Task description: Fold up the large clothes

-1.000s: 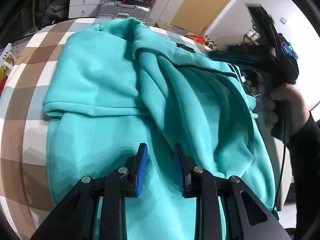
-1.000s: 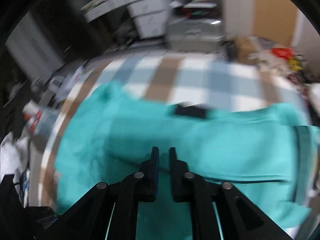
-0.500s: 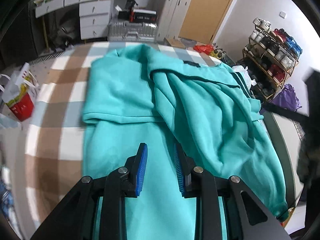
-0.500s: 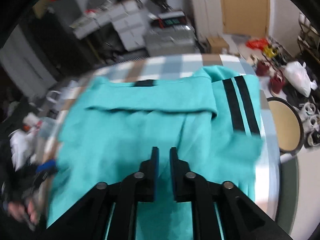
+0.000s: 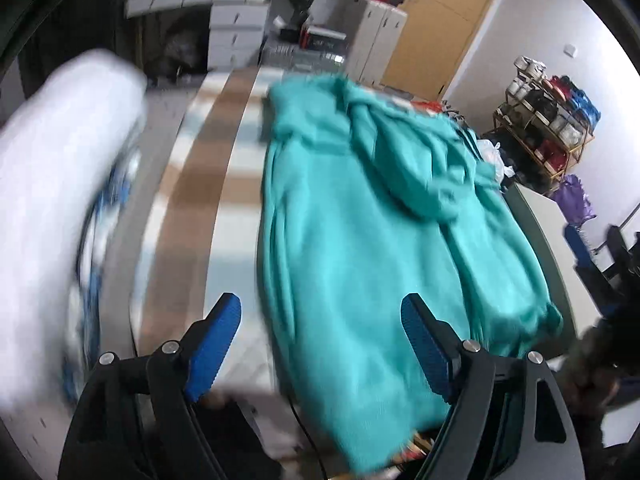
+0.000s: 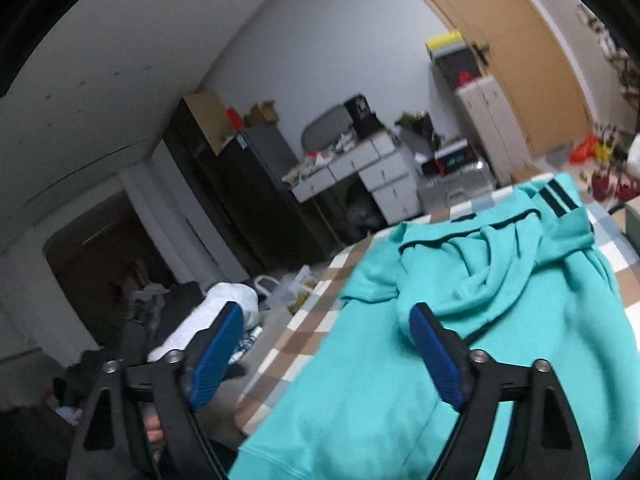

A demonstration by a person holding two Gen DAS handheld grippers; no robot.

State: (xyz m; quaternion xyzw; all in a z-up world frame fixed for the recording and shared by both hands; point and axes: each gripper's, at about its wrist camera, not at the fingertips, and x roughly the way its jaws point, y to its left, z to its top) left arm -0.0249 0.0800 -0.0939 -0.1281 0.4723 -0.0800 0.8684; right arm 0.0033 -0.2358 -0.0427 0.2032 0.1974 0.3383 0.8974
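Blurred white bundle [image 5: 52, 208] left of left gripper [image 5: 320, 344], drawer unit [image 6: 384, 176] far beyond right gripper [image 6: 326, 354], both jaws opening, nothing pinched, teal sweatshirt [image 5: 372, 240] rumpled, partly folded, black-striped, on checked tablecloth [image 5: 196, 184] ahead, below both.

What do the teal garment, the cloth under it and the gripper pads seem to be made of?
Teal sweatshirt: looks like soft matte knit, probably fleece; it drapes in thick, rounded folds. Checked cloth underneath: thin woven or printed fabric, lying flat. Pads: blue, finely ribbed, likely rubber or plastic.
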